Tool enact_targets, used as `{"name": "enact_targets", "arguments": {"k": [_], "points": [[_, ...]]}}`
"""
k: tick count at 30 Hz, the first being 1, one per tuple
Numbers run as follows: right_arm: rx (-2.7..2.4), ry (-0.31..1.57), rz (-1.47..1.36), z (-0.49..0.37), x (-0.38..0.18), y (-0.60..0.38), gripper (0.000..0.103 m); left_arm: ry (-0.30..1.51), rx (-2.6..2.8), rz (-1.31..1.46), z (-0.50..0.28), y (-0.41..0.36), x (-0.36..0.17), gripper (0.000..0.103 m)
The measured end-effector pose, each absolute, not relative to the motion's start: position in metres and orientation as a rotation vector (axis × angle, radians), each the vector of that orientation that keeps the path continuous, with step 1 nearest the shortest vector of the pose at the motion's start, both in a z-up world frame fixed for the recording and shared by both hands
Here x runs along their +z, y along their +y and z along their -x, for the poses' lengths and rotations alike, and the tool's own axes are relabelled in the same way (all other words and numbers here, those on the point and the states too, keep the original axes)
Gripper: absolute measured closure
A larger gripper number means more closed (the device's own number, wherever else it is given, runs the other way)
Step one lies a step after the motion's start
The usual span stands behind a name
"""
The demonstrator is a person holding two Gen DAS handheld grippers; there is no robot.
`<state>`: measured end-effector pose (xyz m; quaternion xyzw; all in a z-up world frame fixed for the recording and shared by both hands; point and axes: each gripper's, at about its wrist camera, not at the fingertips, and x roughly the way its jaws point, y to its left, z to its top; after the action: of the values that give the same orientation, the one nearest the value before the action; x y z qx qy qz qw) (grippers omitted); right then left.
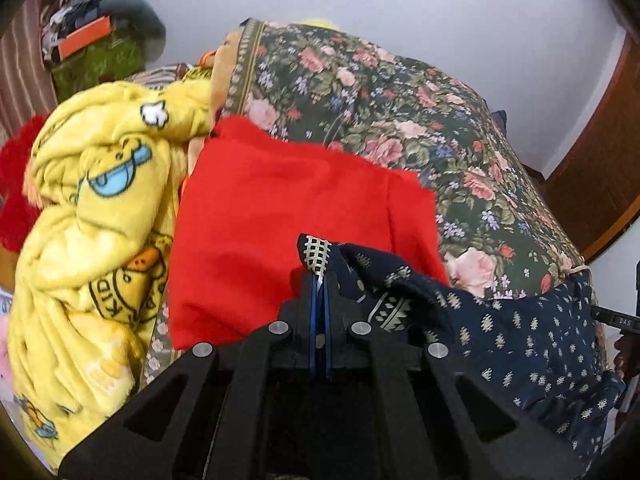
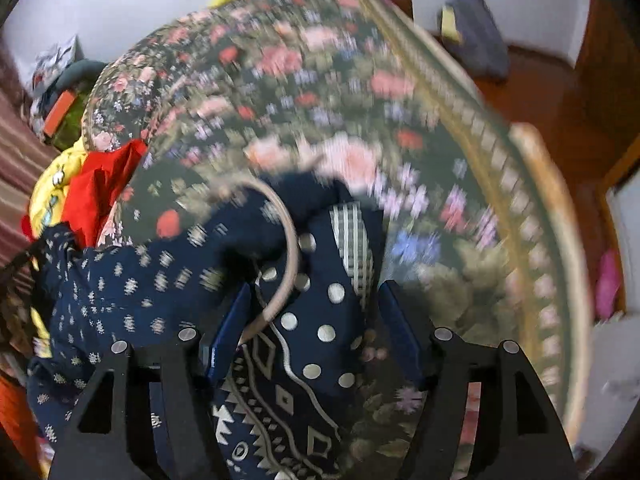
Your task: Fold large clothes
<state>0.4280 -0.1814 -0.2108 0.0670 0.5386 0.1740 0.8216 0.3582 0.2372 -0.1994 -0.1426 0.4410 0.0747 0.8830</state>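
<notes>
While the left gripper (image 1: 320, 280) pinches hard, its blue fingers (image 1: 327, 312) pressed together on a corner of the navy printed garment (image 1: 520, 332), a patch of cream lattice trim pokes up just past the tips. From that pinch the navy cloth trails off to the gripper's right and sags low, speckled with small cream motifs. Just ahead of the tips lies a flat red cloth (image 1: 288, 216), spread wide. To the gripper's left slumps a yellow cartoon-print fleece blanket (image 1: 92, 216), crumpled and touching the red cloth's edge. Beyond both stretches the dark green floral bedspread (image 1: 380, 92), roses all over, running back to a pale wall. Far left, a cluttered heap with an orange box (image 1: 84, 36) sits well apart.

Over on the right gripper (image 2: 312, 320), the jaws stand wide, one blue finger (image 2: 230, 328) each side, and the same navy garment (image 2: 132, 272) is bunched between them: polka dots, zigzag border, striped band. Whether the pads actually touch it, I cannot tell. A pale cord loop (image 2: 290, 264) curls over the fabric just ahead. Further out the floral bedspread (image 2: 320, 92) is blurred, its bordered edge sweeping off to the gripper's right, the red cloth (image 2: 100, 184) and yellow blanket (image 2: 48, 196) peeking in at the left.
</notes>
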Motion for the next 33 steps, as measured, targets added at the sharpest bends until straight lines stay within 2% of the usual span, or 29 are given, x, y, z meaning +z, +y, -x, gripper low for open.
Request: {"name": "enact_targets", "arguments": {"k": [3,4,7,15,19,23,33], "points": [[0.364,1.155,-0.181,-0.435,-0.212,-0.178,0.038,0.908,0.105,0.326,-0.356,0.237,-0.197,0.101],[0.363,1.153,-0.195,-0.437,-0.211,-0.176,0.042,0.899,0.096,0.324,-0.355,0.236,-0.194,0.101],[0.395,1.185,-0.233,-0.446,-0.214,-0.164,0.091,0.859,0.086,0.280,-0.354,0.226,-0.174,0.101],[0.448,0.968,-0.213,-0.441,-0.147,-0.145,0.094,0.753,0.085,0.217,-0.371,0.219,-0.110,0.101],[0.429,0.872,-0.191,-0.457,-0.114,-0.138,0.094,0.733,0.129,0.226,-0.393,0.230,-0.103,0.101],[0.385,0.872,-0.204,-0.494,-0.112,-0.129,0.094,0.758,0.190,0.261,-0.427,0.248,-0.120,0.101],[0.270,0.992,-0.118,-0.540,-0.181,-0.128,0.092,0.933,0.293,0.216,-0.480,0.267,-0.215,0.100]]}}
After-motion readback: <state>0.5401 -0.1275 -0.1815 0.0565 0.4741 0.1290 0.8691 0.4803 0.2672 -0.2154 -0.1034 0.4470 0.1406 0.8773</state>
